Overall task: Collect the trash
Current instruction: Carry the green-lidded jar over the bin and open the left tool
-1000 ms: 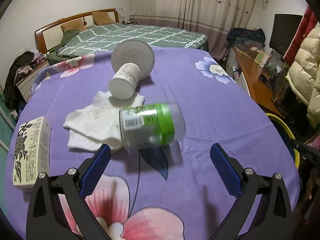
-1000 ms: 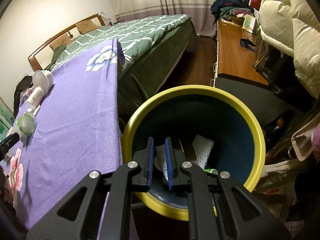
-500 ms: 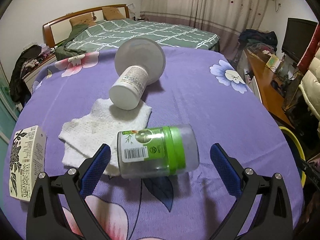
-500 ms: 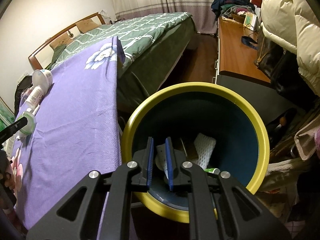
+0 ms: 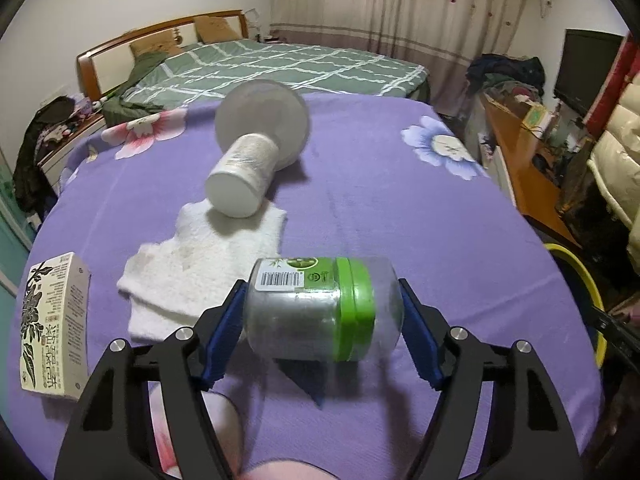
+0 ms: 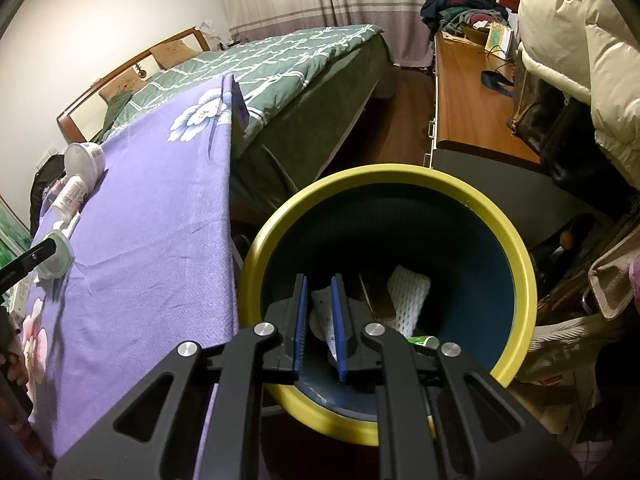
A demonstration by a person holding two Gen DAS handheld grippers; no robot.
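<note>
Trash here is a clear jar with a green band (image 5: 320, 308), lying on its side at the lower centre of the left wrist view, and the left gripper (image 5: 322, 328) has just been closing around it, both blue pads now pressing on its ends. Behind it a white cloth (image 5: 192, 276) is lying on the purple flowered worktop (image 5: 400, 208), a white bottle (image 5: 242, 174) resting on the cloth's far edge; a printed carton (image 5: 54, 320) is sitting at the left. The right gripper (image 6: 320, 324) is hanging nearly closed and empty over the yellow-rimmed bin (image 6: 524, 280), with white scraps lying inside
</note>
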